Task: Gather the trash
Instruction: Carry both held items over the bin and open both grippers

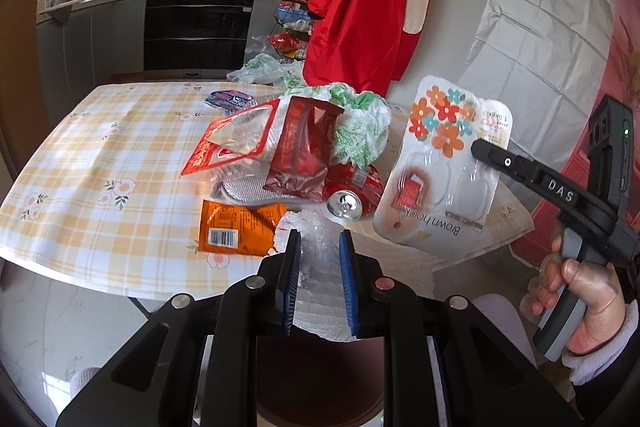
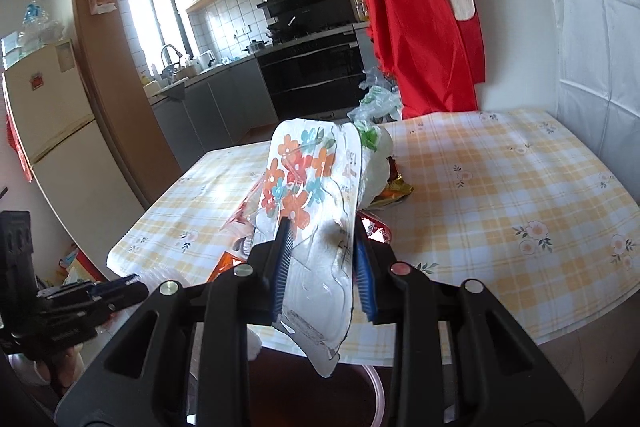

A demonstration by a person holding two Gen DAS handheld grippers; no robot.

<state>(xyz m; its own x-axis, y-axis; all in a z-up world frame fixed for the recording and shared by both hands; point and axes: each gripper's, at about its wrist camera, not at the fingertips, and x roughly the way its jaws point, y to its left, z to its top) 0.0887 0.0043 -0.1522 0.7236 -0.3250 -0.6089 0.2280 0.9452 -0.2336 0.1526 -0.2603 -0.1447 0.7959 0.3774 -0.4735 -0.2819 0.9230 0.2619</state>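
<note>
On the checked table point(image 1: 100, 155) the trash pile point(image 1: 288, 147) lies heaped near the front edge, within reach. The left gripper point(image 1: 320, 247) hovers below it, fingers apart around crumpled white foam wrap point(image 1: 320, 291), not clamped. The right gripper point(image 2: 322, 251) pinches the flowered hook package point(image 2: 304, 195), lifted clear, probably for binning.

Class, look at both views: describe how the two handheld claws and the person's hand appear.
Both claws, left claw and right claw, are black angular frames with blue ribbed pads and silver rivets. The right one bears "DAS" lettering and a green light. The hand wears a white sleeve.
</note>
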